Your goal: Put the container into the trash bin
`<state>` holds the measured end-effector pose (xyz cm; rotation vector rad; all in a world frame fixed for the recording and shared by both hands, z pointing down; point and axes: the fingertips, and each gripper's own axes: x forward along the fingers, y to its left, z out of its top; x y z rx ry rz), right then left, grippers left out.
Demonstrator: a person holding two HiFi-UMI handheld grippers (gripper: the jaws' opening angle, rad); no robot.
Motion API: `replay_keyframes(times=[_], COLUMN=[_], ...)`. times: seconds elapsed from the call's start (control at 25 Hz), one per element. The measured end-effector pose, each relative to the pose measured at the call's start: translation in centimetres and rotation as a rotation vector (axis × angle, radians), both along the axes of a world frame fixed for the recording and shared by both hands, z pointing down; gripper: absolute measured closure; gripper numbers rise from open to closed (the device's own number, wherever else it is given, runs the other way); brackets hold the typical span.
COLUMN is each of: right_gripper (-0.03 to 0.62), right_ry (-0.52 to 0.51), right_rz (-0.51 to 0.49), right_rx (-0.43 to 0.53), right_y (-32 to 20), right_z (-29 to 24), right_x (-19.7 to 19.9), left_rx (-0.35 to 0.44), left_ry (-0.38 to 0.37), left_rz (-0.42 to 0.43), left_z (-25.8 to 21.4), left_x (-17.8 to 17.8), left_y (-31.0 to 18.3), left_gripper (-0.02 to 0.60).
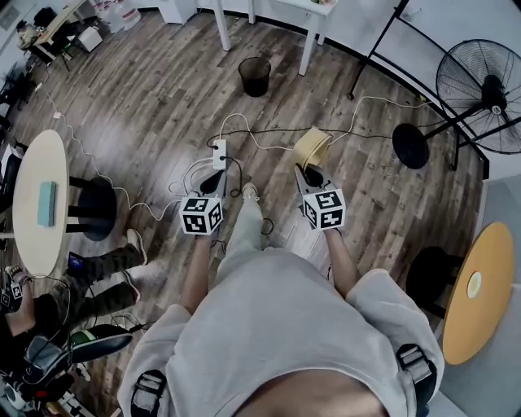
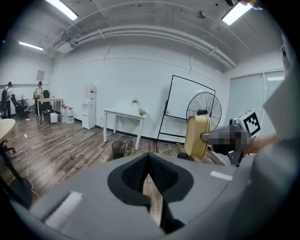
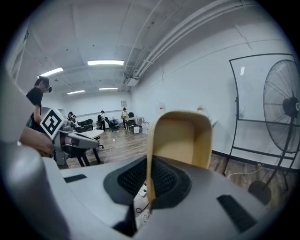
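Right tool (image 3: 147,180): jaws nearly together, clenched on one thin wall of the container (image 3: 183,138). The wall stands edge-on between the pads. The container is tan and open-mouthed, and it sticks out past the tool tips, held off the floor (image 1: 146,106).

Left tool (image 2: 149,176): jaws closed together, nothing between them.

Hands: both forearms reach forward from the body, side by side. Each tool points ahead and slightly down, with its marker cube facing up toward the head view. The left tool hangs over a white power strip (image 1: 219,154) and its loose cables. The right tool is just to the right of it.

Container position: in the air in front of the person, right of centre, near a fan (image 1: 482,96) base farther right.

Bin (image 1: 255,76): dark, upright on the floor, far ahead beside the legs of a white table (image 1: 305,8). It is well apart from the container.
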<state>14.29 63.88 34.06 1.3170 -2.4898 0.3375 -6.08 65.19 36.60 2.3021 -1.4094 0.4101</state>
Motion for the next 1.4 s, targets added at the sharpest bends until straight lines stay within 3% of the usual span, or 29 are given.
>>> replay_keyframes(times=[0.76,1.08,1.4], right_gripper=[0.568,0.568,0.568], right_ry=[0.033,0.051,0.065], right_rz=[0.051,0.035,0.033], right_rx=[-0.021,-0.022,-0.028], right_y=[-20.3,-27.1,-31.2], right_z=[-0.5,-0.7,-0.6], right_x=[-2.6,-5.6,-6.7], left_rx=[-0.008,-0.015,0.014], left_ry=[0.031,0.042,0.025], left_rz=[0.066,0.044,0.05], left_z=[-0.2,0.2,-1.0], left_x=[-1.8,-5.1,-6.1], left_y=[-22.2,-28.9,-34.3], left_gripper=[0.571,0.571,0.571])
